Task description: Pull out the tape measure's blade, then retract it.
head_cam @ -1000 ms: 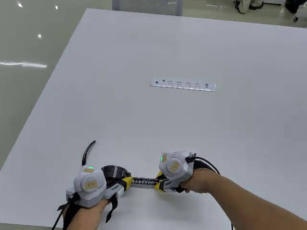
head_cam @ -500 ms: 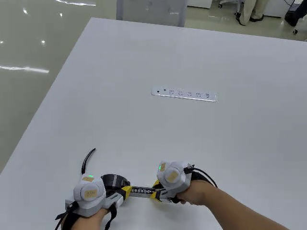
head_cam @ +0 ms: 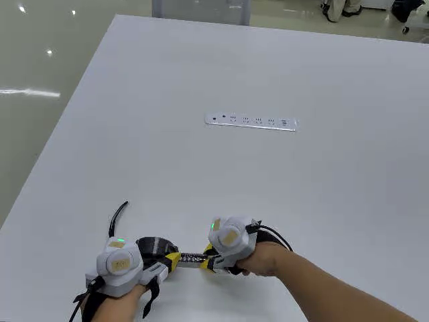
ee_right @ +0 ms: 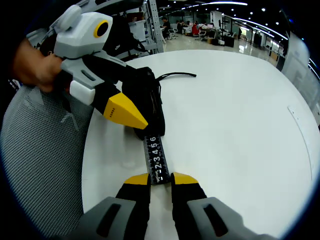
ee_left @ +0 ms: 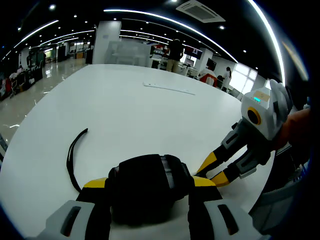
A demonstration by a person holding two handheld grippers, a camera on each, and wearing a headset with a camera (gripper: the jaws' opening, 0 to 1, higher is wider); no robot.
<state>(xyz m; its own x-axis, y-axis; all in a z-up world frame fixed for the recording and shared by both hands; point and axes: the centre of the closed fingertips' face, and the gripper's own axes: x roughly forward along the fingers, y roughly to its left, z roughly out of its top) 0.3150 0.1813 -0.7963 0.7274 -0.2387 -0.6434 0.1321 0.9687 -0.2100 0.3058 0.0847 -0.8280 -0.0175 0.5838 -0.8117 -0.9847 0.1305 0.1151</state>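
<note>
Case [head_cam: 155, 247] sits at the near edge of the worktop [head_cam: 268, 188], about 7 o'clock in head view. Its strap [head_cam: 117, 216] trails off toward 11 o'clock. A power strip [head_cam: 250, 121] lies well apart at 12 o'clock.

Left gripper [head_cam: 167, 261]: fingers closed across the case, clamping its two flat sides. Right gripper [head_cam: 208, 260]: fingers drawn nearly together on the tip of the blade [head_cam: 191, 257], which runs out of the case toward 3 o'clock.

Handling, my judgement: the case is hard, compact and fairly weighty, so a grip across the flats suits it. The blade is thin sprung steel with a slick face. It is stiff along its length but will kink if twisted, and the spring will tug it home. I would hold it at the end hook and keep the pull straight in line with the case mouth.

Views: the right gripper view gives me the numerals, 2 to 6 showing, so little blade is out; head view is too small to read them. The left gripper view shows the case seated deep between the fingers, which head view hides under the gripper body. Head view alone gives me the whole layout.
</note>
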